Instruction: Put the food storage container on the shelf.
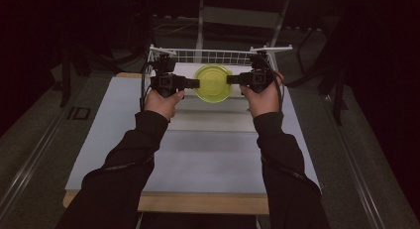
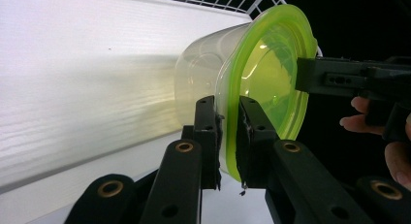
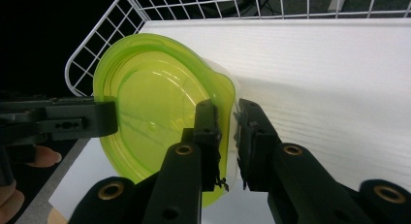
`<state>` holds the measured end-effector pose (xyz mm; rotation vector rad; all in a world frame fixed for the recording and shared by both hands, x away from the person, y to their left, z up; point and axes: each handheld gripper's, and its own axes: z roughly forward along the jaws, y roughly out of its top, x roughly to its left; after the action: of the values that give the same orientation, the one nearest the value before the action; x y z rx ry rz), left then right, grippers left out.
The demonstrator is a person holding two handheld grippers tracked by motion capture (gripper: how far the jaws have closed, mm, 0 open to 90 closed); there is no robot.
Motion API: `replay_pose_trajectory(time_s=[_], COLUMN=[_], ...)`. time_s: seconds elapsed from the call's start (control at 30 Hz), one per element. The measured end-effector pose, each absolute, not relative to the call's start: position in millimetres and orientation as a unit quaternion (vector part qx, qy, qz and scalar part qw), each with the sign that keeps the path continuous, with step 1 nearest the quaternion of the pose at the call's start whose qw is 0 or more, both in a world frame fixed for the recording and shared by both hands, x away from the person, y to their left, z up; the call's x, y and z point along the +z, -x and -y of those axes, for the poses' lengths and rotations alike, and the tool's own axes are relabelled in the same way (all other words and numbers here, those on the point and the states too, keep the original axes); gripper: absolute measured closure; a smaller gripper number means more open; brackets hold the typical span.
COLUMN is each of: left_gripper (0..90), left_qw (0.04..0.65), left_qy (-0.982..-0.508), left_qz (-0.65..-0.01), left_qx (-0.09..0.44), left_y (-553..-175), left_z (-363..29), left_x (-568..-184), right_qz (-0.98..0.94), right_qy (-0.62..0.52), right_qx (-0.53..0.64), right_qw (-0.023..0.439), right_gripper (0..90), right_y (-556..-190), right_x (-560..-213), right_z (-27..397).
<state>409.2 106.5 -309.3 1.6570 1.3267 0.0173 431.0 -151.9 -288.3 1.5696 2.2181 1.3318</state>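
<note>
High view: left gripper [image 1: 193, 83], right gripper [image 1: 233, 80] level, facing inward, both clamping container [image 1: 213, 84] rim.

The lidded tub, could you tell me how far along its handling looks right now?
Done: both grippers are shut on the tub, the left gripper and right gripper pinching opposite edges of its green lid. In hand: the tub appears to be carried off the table, near the wire basket. Left: setting it down, probably in the basket.
</note>
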Motion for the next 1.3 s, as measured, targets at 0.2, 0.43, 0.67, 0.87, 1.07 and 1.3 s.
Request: replay_pose_trajectory(time_s=[0.2,0.43,0.67,0.87,1.07,1.3], left_gripper=[81.1,79.4,64.6,54.0,48.2,36.1], left_qw=[0.484,0.487,0.488,0.488,0.496,0.499], left_qy=[-0.68,-0.676,-0.682,-0.681,-0.675,-0.673], left_qz=[-0.551,-0.553,-0.544,-0.544,-0.543,-0.54], left_qx=[0.009,0.004,0.023,0.048,0.064,0.085], left_y=[-416.2,-424.2,-429.1,-433.7,-434.6,-427.4], left_z=[-108.3,-109.6,-103.5,-102.0,-104.0,-110.9], left_x=[-310.3,-310.9,-313.6,-317.0,-315.9,-313.7], right_qz=[-0.73,-0.726,-0.728,-0.721,-0.724,-0.73], right_qy=[-0.524,-0.53,-0.532,-0.537,-0.526,-0.505], right_qx=[0.435,0.436,0.431,0.436,0.444,0.457], right_qw=[0.056,0.046,0.038,0.034,0.04,0.059], right_gripper=[79.6,78.3,63.0,57.5,51.3,49.5], right_y=[-438.4,-446.4,-454.5,-456.8,-454.9,-439.6], right_x=[-290.3,-290.1,-294.2,-296.7,-292.1,-282.9], right_z=[147.7,147.2,143.2,143.4,145.5,150.4])
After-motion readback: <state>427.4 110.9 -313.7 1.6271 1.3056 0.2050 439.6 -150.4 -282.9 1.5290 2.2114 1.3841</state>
